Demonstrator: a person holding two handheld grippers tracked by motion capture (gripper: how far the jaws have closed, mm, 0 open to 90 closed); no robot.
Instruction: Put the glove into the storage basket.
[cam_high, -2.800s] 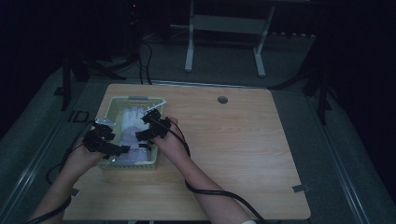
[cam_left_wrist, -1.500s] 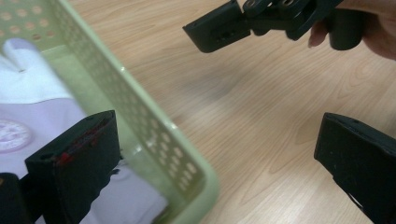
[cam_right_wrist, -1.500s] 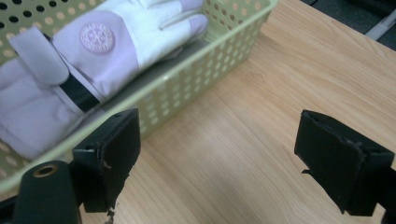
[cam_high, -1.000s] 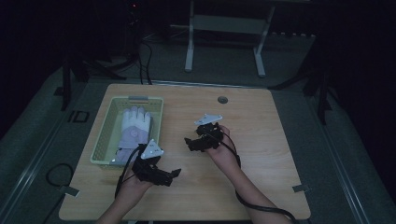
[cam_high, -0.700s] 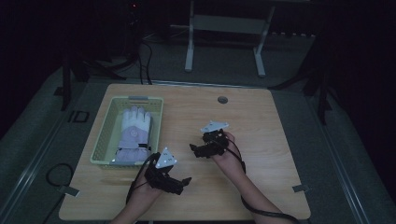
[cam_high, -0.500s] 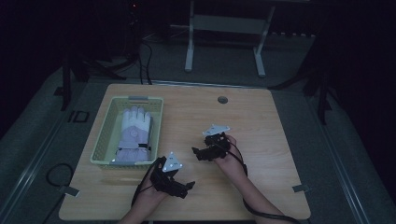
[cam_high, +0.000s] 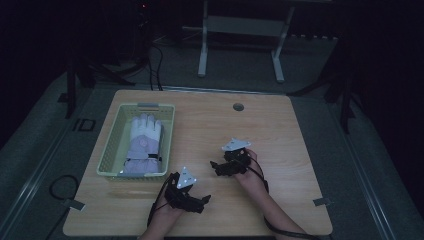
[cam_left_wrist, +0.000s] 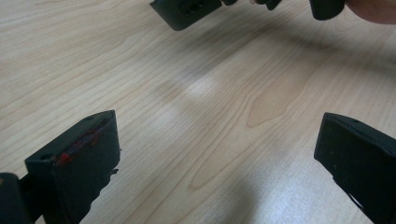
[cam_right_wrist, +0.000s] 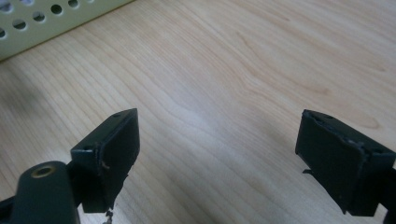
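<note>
A white and lilac glove (cam_high: 143, 142) lies flat in a pale green perforated basket (cam_high: 109, 155) at the table's left. My left gripper (cam_high: 204, 201) is low over the bare wood near the front edge, right of the basket's near corner, and points right. Its jaws stand wide open with nothing between them (cam_left_wrist: 215, 135). My right gripper (cam_high: 216, 167) hovers at mid-table and points left, also wide open and holding nothing (cam_right_wrist: 222, 126). The right gripper's black jaw ends (cam_left_wrist: 187, 9) appear at the top of the left gripper view.
The wooden table (cam_high: 280, 135) has a round cable hole (cam_high: 238, 107) near its far edge. A corner of the basket wall (cam_right_wrist: 46, 23) is at the top left of the right gripper view. Black cables trail from both grippers off the near edge.
Both grippers have come out of the basket, leaving the glove in it. Over the last second the left gripper slid right and nearer, and the right one drew slightly nearer.
</note>
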